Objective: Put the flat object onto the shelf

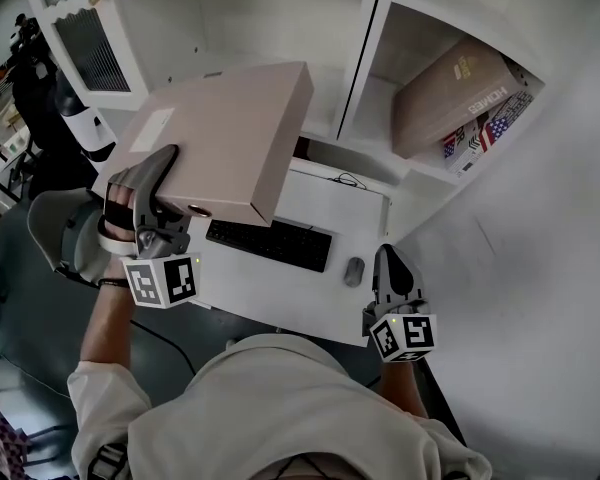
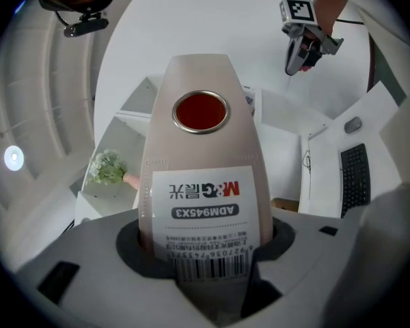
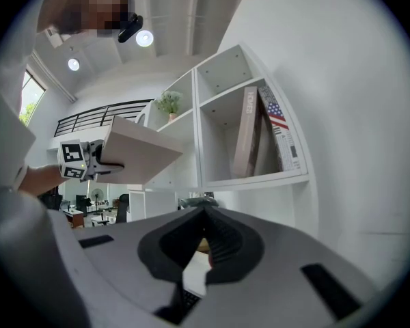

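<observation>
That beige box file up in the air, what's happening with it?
A person is working with a hand-held gripper in each hand. The left gripper is clamped on the beige box file and holds it above the desk and keyboard, in front of the white shelf. It is not yet on the shelf. The right gripper is shut and empty, off to the desk's right side.

Overhead and low views, shared shelf [image 1: 270,28]
</observation>
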Demonstrator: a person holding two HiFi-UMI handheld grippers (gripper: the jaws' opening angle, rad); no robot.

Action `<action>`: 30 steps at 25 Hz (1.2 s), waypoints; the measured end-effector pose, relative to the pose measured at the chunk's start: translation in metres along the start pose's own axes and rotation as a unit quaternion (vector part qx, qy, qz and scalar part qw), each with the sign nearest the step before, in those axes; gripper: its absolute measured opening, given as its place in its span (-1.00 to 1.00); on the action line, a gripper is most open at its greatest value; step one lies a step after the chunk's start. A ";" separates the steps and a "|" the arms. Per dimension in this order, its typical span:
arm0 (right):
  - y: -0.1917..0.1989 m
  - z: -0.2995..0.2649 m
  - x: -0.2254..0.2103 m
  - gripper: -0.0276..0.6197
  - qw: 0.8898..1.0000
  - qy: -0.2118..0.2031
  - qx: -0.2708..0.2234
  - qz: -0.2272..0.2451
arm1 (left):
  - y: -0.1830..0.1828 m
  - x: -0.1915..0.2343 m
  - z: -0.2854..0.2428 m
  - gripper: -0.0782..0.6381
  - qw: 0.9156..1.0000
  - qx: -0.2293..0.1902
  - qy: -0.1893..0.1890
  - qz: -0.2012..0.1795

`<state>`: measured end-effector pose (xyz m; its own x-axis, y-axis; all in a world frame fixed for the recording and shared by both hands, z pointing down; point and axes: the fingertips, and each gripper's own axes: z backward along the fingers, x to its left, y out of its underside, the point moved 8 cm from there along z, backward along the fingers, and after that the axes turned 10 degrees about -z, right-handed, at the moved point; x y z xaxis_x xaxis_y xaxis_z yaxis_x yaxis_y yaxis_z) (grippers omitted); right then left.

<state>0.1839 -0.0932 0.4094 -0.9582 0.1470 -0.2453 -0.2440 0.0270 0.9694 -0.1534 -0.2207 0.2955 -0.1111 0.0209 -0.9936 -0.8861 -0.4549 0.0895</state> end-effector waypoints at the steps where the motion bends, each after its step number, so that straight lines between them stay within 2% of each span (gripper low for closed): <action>1: 0.000 0.001 -0.002 -0.91 1.000 0.003 -0.001 0.000 | -0.001 -0.001 -0.004 -0.04 1.000 -0.001 0.003 -0.007; 7: -0.002 0.010 -0.011 -0.91 1.000 0.022 -0.005 0.000 | -0.004 -0.009 -0.026 -0.04 0.999 -0.007 0.019 -0.049; 18: -0.002 0.026 -0.025 -0.91 0.998 0.060 -0.010 -0.004 | -0.006 -0.025 -0.069 -0.04 0.994 -0.018 0.054 -0.092; 25: -0.001 0.034 -0.033 -0.91 0.996 0.085 -0.011 -0.003 | -0.002 -0.041 -0.093 -0.04 0.992 -0.025 0.069 -0.107; 30: 0.000 0.038 -0.038 -0.91 0.995 0.101 -0.010 -0.004 | -0.001 -0.057 -0.105 -0.03 0.987 -0.030 0.075 -0.138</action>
<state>0.2264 -0.0614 0.4189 -0.9663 -0.0541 -0.2516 -0.2523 0.0079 0.9676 -0.0994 -0.3147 0.3445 0.2033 0.0207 -0.9789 -0.8441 -0.5029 -0.1859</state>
